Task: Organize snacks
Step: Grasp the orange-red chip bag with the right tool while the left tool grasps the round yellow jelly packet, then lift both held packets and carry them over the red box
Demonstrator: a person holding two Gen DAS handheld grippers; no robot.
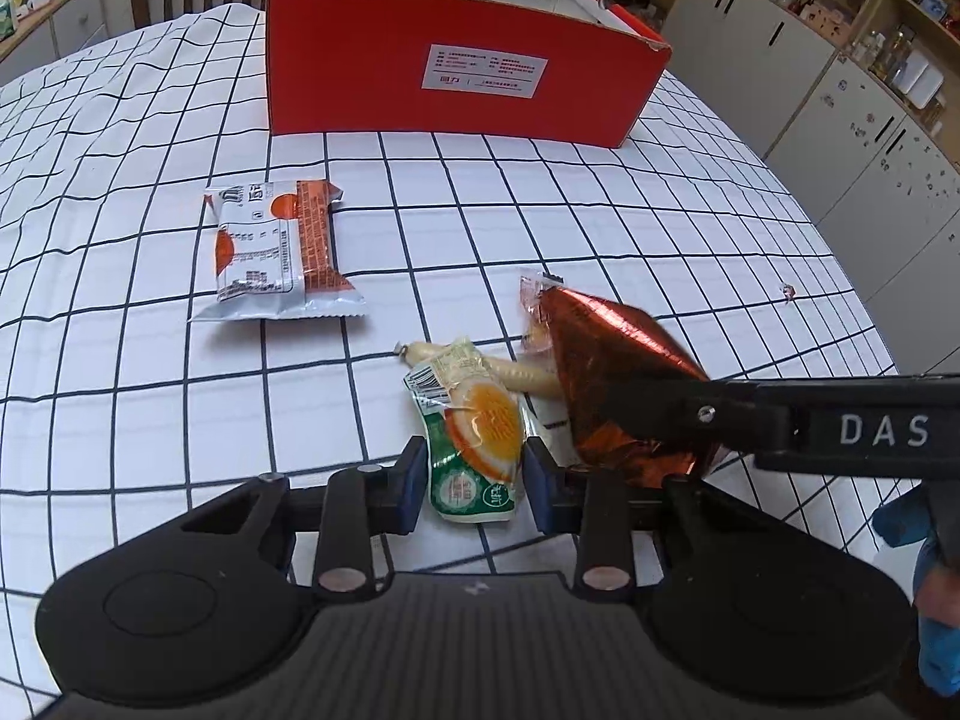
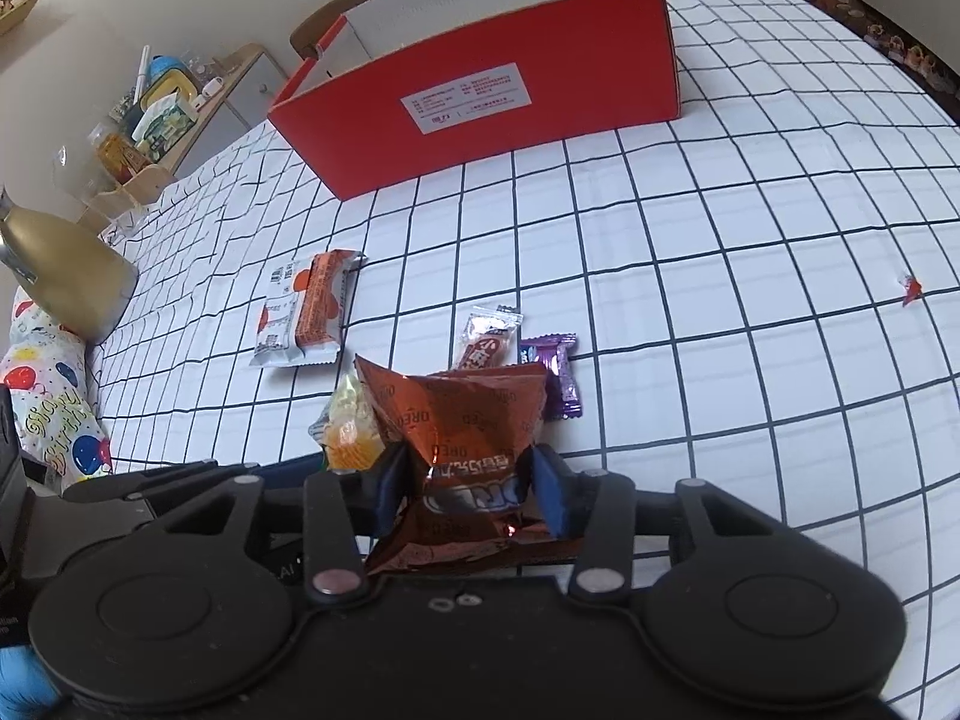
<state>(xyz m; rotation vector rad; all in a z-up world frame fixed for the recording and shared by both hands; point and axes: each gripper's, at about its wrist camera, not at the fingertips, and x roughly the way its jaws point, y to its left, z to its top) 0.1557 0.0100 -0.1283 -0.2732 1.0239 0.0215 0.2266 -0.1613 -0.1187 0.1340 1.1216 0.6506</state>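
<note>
While the left tongs (image 1: 474, 480) sit low over the table (image 1: 630, 228), their blue pads are on either side of a green-and-orange packet (image 1: 474, 444), right up against its edges, so they look closed on it, though the packet's far end lies on the checked cloth. The right tongs (image 2: 471, 495) are clamped on a crinkly copper-brown Oreo packet (image 2: 462, 420), squeezing its near end so the foil bunches up between the pads; in the left wrist view that same packet shows up just right of the green one, with the right tool's black arm across it. A pale sausage stick (image 1: 516, 369) lies just past the green packet, its right end tucked under the copper foil. Further off to the left there's a silver-and-orange biscuit pack (image 1: 279, 252) lying flat by itself. From the right wrist view you can also see two small candies just beyond the Oreo packet: a brown-and-white candy (image 2: 487, 339) and a purple candy (image 2: 555, 375) right beside it. At the far side of the table stands the open red box (image 1: 462, 60) with a white label on its near wall, well apart from all the snacks. A little red scrap (image 2: 911, 289) sits alone far out to the right.
</note>
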